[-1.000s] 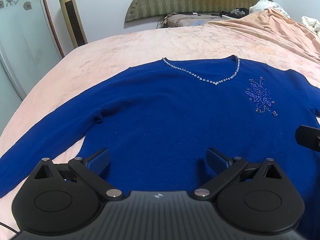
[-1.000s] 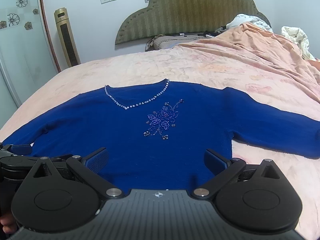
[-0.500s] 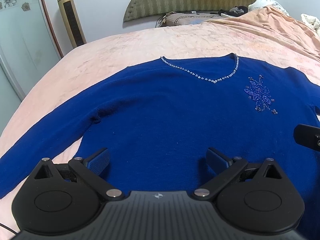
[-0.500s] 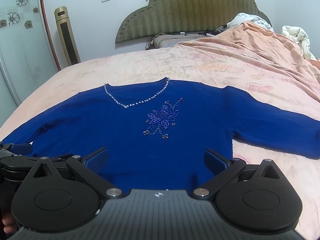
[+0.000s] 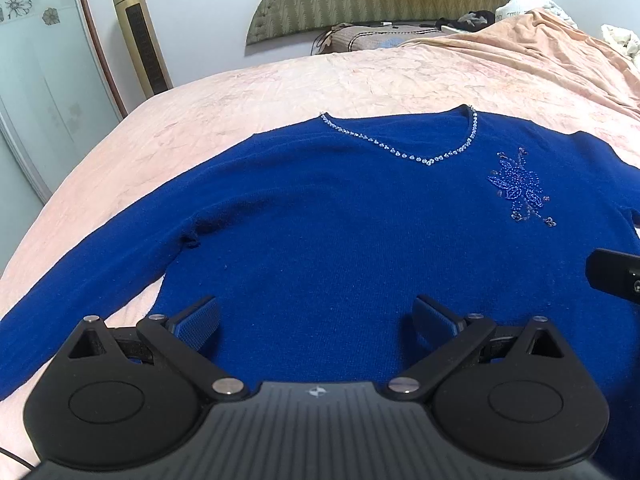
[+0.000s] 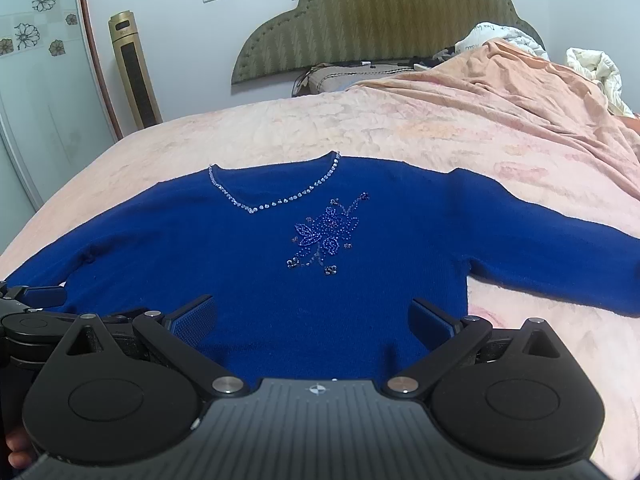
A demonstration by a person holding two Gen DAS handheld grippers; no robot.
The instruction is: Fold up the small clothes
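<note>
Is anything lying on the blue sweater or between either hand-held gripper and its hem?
Nothing visible. The sweater lies flat and bare on the bed. The left hand-held gripper and right hand-held gripper are open above its lower part, with nothing between.

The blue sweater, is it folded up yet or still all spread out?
Spread out. The sweater lies flat on the bed, front up, both sleeves stretched out sideways, with no folds showing.
</note>
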